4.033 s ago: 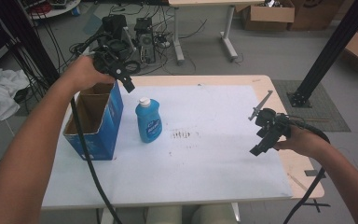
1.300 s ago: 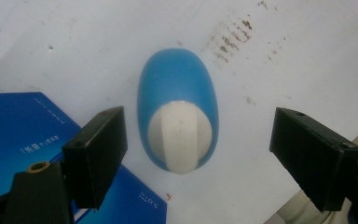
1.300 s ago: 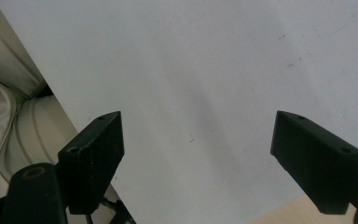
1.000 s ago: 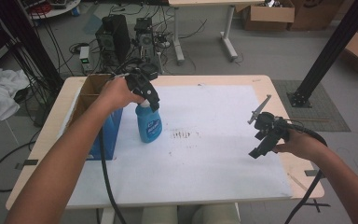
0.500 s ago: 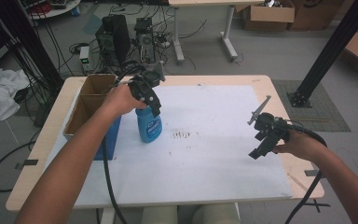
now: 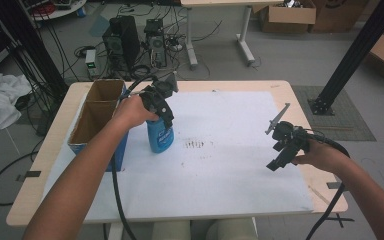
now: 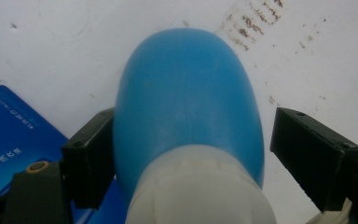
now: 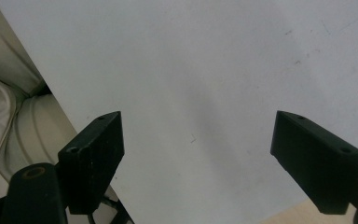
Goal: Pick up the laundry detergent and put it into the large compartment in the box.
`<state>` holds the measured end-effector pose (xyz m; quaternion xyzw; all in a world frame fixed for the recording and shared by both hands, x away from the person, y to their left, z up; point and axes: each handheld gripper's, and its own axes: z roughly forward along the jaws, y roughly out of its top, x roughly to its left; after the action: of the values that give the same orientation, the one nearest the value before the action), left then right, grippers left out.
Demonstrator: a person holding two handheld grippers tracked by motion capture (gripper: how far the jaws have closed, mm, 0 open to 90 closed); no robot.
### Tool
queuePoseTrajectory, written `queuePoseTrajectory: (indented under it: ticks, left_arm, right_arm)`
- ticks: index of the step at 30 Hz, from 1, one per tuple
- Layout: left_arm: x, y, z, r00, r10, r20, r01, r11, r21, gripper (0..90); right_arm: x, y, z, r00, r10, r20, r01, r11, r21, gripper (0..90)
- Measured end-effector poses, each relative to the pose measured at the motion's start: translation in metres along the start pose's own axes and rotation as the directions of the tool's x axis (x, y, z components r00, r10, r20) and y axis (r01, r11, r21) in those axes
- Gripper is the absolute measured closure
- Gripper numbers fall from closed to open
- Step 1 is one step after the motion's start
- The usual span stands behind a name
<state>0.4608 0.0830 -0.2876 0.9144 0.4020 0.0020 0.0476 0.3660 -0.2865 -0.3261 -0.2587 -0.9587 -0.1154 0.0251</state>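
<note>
Left gripper (image 6: pixel 166 117) hangs over the upright blue bottle (image 6: pixel 160 136), jaws wide either side, not gripping. Right gripper (image 6: pixel 279 156) hovers open, far right.

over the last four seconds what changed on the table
The left gripper moved from above the open cardboard box rightward and down over the blue plastic bottle, open jaws now straddling its neck. Bottle, box and right gripper stayed put.
</note>
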Motion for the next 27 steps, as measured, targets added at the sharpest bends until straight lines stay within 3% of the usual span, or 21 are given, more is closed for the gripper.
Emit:
queuePoseTrajectory:
  ticks: [27]
  left_arm:
    - [0.0009, 0.0000, 0.0011, 1.0000, -0.006, -0.007, 0.006, 0.9999, -0.011, 25.6]
  right_arm:
    - [-0.0015, -0.0014, 0.0015, 1.0000, 0.003, -0.003, -0.003, 1.0000, -0.007, 17.2]
